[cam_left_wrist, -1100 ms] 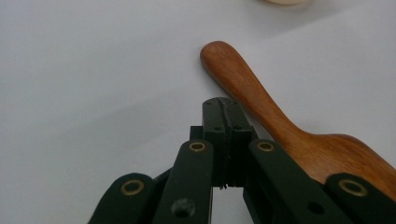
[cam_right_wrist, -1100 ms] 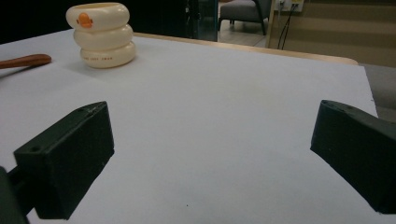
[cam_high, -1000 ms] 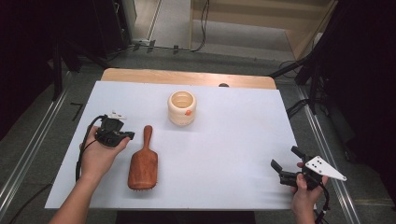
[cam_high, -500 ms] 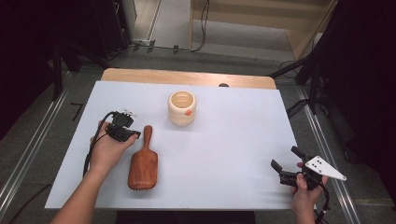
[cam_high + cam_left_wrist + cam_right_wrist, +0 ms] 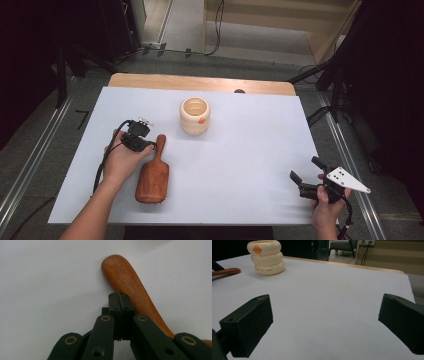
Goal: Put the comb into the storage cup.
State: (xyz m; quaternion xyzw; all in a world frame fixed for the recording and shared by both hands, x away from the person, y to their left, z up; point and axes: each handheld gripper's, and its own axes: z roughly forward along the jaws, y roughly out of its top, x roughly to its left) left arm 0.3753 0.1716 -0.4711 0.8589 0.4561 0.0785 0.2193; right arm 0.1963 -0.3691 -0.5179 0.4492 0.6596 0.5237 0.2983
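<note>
A brown wooden hairbrush (image 5: 152,177) lies flat on the white table sheet (image 5: 250,150), its handle pointing away from me. My left gripper (image 5: 150,145) sits low at the left side of that handle, jaws shut with nothing between them. In the left gripper view the shut tips of the left gripper (image 5: 120,300) rest against the near side of the hairbrush handle (image 5: 125,277). My right gripper (image 5: 306,169) hovers near the table's front right corner, open and empty. The right gripper view shows the open right gripper (image 5: 324,322) over bare sheet.
A cream ringed cup (image 5: 194,116) with an orange mark stands upright behind the brush; the right gripper view has this cup (image 5: 265,257) at far left, with the brush handle tip (image 5: 225,271) beside it. A wooden table edge (image 5: 200,82) runs along the back.
My left hand has moved right and slightly down, bringing its shut gripper up against the brush handle. The right hand has stayed still.
</note>
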